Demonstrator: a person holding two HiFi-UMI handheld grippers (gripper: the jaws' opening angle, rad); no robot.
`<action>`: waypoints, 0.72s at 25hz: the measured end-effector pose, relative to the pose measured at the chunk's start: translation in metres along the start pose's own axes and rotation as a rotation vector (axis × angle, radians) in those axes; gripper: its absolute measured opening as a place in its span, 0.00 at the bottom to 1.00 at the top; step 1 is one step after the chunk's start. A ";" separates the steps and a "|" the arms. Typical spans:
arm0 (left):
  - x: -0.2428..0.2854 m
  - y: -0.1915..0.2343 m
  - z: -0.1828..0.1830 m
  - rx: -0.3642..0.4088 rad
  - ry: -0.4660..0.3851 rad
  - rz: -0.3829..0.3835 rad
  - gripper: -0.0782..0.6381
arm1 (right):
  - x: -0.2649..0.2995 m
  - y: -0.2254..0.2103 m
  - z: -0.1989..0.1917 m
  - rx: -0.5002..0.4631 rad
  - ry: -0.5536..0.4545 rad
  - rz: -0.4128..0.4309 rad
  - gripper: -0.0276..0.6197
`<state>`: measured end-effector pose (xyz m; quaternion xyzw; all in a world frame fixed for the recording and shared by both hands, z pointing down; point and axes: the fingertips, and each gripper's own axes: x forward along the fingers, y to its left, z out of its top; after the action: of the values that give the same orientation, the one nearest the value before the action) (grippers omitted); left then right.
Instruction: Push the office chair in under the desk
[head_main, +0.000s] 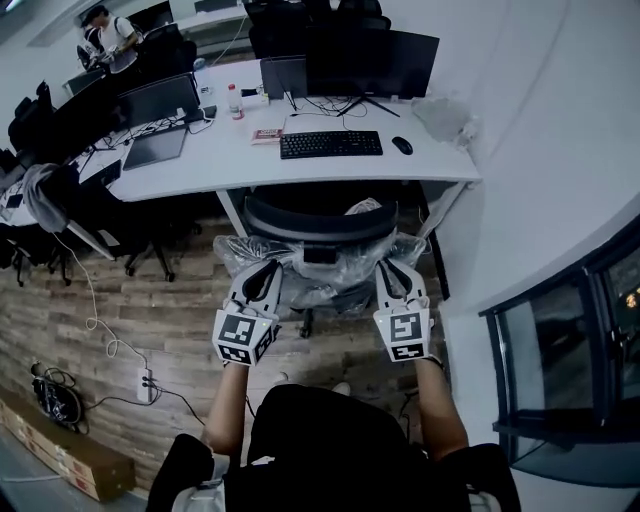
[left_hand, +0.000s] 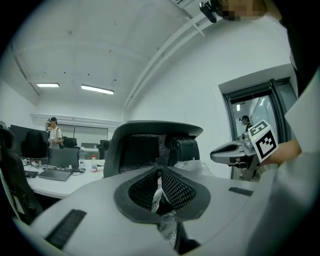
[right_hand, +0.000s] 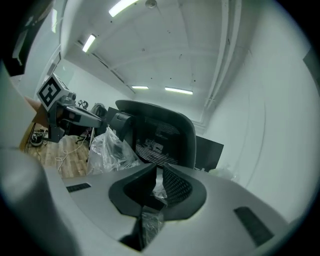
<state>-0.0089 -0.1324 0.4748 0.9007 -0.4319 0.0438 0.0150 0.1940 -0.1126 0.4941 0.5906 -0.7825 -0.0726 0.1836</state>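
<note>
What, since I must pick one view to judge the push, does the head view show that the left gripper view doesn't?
Only the head view: the keyboard, the mouse, the wooden floor and how far the chair sits under the desk. Only the left gripper view: ceiling lights and a doorway. Both: the desk, the office chair back, its plastic wrap and the right tool.

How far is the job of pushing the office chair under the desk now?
Done: the office chair faces the desk, its front apparently already below the desktop. In hand: left gripper and right gripper are each shut on the plastic wrap at the chair's sides. Remaining: the backrest stands short of the desk edge; a final push seems needed.
</note>
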 end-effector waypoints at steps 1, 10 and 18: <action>-0.001 0.001 -0.001 0.004 -0.002 0.012 0.13 | 0.001 0.000 -0.001 -0.017 0.000 0.010 0.09; -0.002 0.011 -0.007 0.151 0.052 0.025 0.34 | 0.011 0.005 -0.012 -0.224 0.048 0.135 0.25; 0.027 0.004 -0.036 0.381 0.269 -0.120 0.62 | 0.030 0.022 -0.024 -0.470 0.152 0.254 0.50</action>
<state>0.0028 -0.1533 0.5132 0.8976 -0.3555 0.2429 -0.0951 0.1763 -0.1322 0.5292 0.4325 -0.7960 -0.1841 0.3814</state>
